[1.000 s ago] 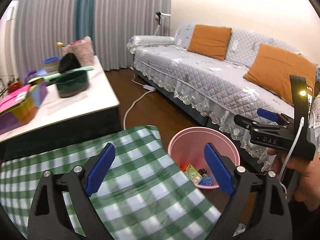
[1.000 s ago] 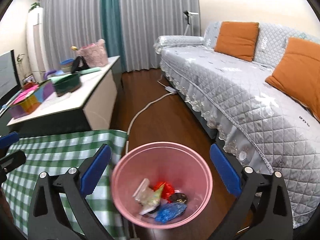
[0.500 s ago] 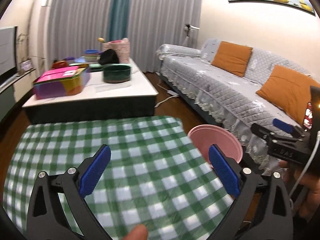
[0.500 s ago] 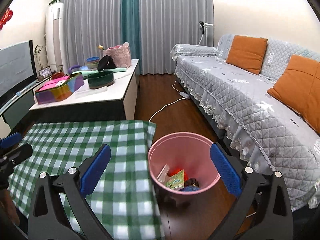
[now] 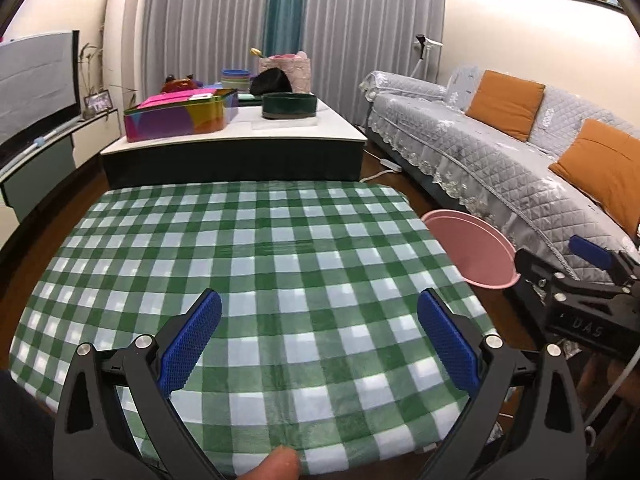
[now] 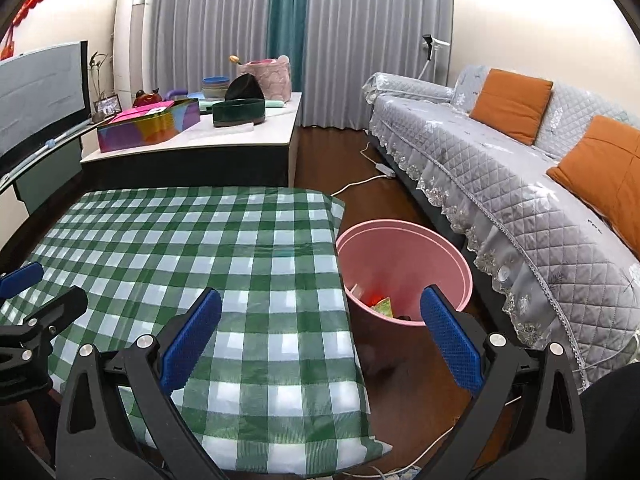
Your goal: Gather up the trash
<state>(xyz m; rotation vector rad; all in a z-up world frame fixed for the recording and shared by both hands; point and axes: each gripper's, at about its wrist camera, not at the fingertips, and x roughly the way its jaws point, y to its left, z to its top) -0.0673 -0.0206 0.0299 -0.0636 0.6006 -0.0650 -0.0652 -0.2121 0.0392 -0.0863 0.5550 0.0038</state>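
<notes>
A pink trash bin (image 6: 404, 264) stands on the floor right of the green-checked table (image 6: 208, 248), with several wrappers (image 6: 380, 306) inside. In the left wrist view the bin (image 5: 472, 248) shows at the table's (image 5: 248, 248) right edge. My left gripper (image 5: 318, 340) is open and empty above the table's near part. My right gripper (image 6: 320, 336) is open and empty, over the table's right edge and the bin. Each gripper shows in the other's view: the right one (image 5: 584, 276) and the left one (image 6: 28, 304). No loose trash shows on the cloth.
A white coffee table (image 6: 240, 136) behind holds a colourful box (image 6: 148, 124), a dark green bowl (image 6: 239, 112) and a pink basket (image 6: 266, 76). A grey sofa (image 6: 520, 184) with orange cushions runs along the right. A white cable (image 6: 360, 182) lies on the floor. A TV (image 6: 40, 96) stands left.
Both grippers have pulled back and up from the bin, towards the near side of the checked table. Both stay open and empty.
</notes>
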